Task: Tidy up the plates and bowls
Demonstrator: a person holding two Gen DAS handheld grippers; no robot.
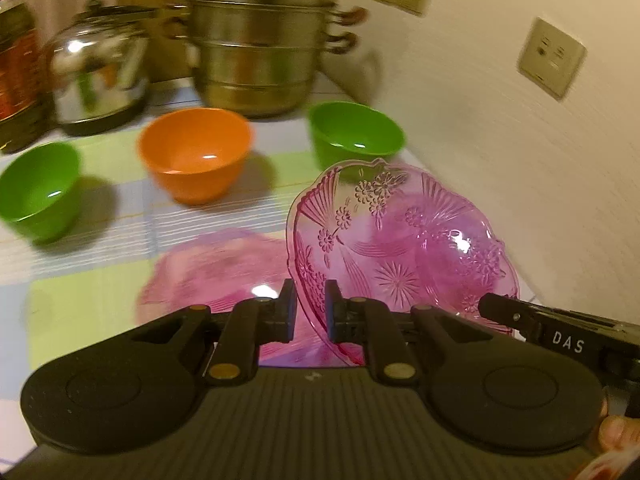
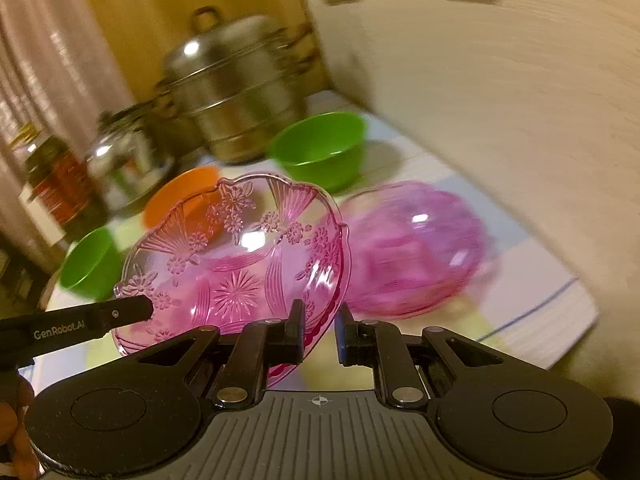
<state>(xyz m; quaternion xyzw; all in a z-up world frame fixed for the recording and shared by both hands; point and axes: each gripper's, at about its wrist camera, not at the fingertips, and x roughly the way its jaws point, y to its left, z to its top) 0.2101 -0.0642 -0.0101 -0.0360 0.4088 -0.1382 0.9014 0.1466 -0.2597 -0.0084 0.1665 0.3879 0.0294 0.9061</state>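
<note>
A pink glass plate with a flower pattern [image 1: 400, 236] [image 2: 240, 264] is held tilted above the table. My left gripper [image 1: 310, 300] is shut on its near rim. My right gripper [image 2: 320, 320] straddles its opposite rim, and its tip shows in the left wrist view [image 1: 496, 306]. A second pink glass dish [image 2: 416, 248] lies on the table to the right, blurred. An orange bowl [image 1: 196, 152] [image 2: 180, 196] and two green bowls [image 1: 356, 132] [image 1: 38, 188] [image 2: 320, 148] [image 2: 90, 260] stand upright behind.
A steel stacked steamer pot [image 1: 260, 40] [image 2: 236, 84], a steel kettle [image 1: 96, 72] and a jar [image 1: 16, 68] stand at the back. A wall with sockets [image 1: 550, 56] runs along the right. The checked tablecloth [image 1: 80, 272] covers the table; its edge [image 2: 560, 344] is at right.
</note>
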